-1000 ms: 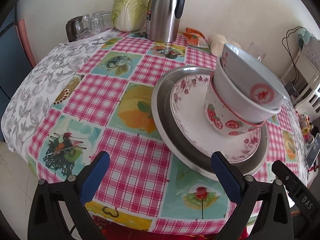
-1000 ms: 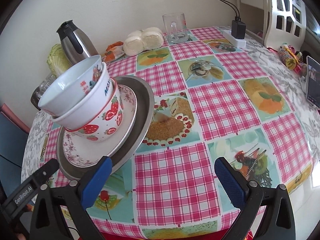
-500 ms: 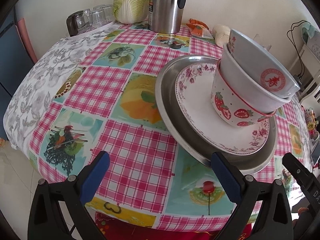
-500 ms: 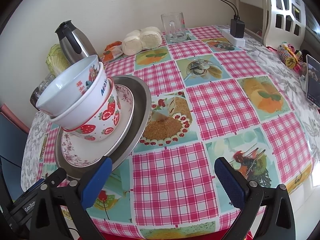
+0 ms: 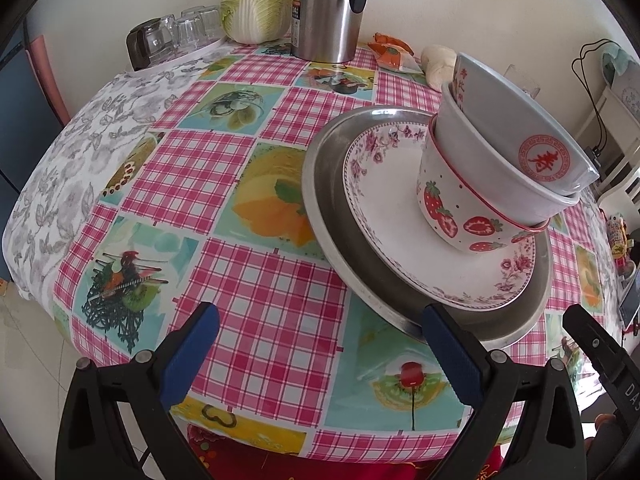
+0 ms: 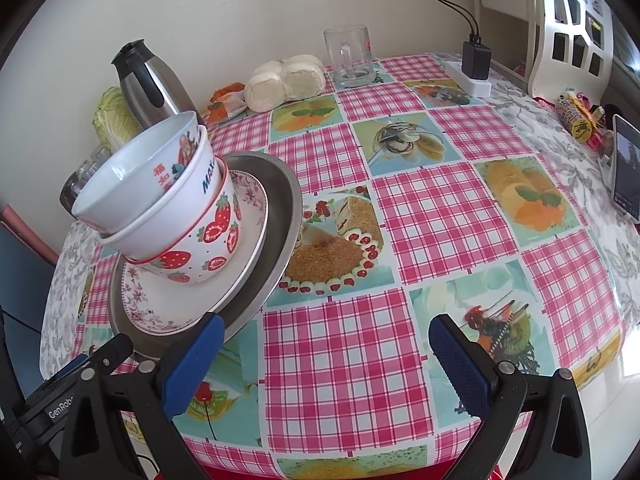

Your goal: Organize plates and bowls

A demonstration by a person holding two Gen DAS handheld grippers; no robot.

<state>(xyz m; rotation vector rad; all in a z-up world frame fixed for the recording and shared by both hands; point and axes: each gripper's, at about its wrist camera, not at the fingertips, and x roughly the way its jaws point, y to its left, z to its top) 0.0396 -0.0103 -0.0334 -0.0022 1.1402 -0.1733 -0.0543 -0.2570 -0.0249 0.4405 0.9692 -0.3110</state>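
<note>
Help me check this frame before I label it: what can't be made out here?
- Cabbage: right wrist view, mostly hidden behind the kettle and the bowl stack.
- Glass mug: left wrist view, only a sliver shows behind the top bowl.
- Insides of the two lower bowls: both views, covered by the bowls nested in them.
- Phone screen: right wrist view, cut by the edge, too small to read.

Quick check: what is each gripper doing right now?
Left gripper: open, holding nothing, just short of the metal tray.
Right gripper: open, holding nothing.
</note>
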